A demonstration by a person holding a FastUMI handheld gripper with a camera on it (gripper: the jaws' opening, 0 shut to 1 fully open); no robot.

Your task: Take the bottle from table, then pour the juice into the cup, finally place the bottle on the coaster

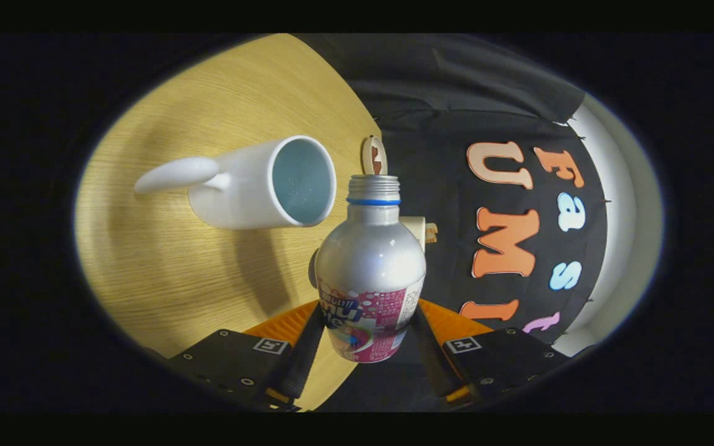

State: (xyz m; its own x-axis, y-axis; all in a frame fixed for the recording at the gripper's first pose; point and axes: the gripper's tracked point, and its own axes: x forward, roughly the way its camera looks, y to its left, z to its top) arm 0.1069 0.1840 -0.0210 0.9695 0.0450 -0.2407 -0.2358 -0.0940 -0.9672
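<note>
My gripper [369, 322] is shut on a silver bottle [370, 260] with a pink label, one finger on each side of its lower body. The bottle has no cap, and its threaded mouth with a blue ring sits just beside the rim of the white cup [251, 186]. The view is rolled sideways, so the wooden table [165, 272] stands like a wall and the cup's pale blue inside faces the bottle. I see no liquid stream. A small round wooden coaster [374, 155] lies just beyond the bottle's mouth, near the table's edge.
The cup's handle [174, 173] points away from the bottle. A small cream-coloured object [419, 230] peeks out behind the bottle's shoulder. The black cloth wall [456, 111] hangs close behind the table's edge.
</note>
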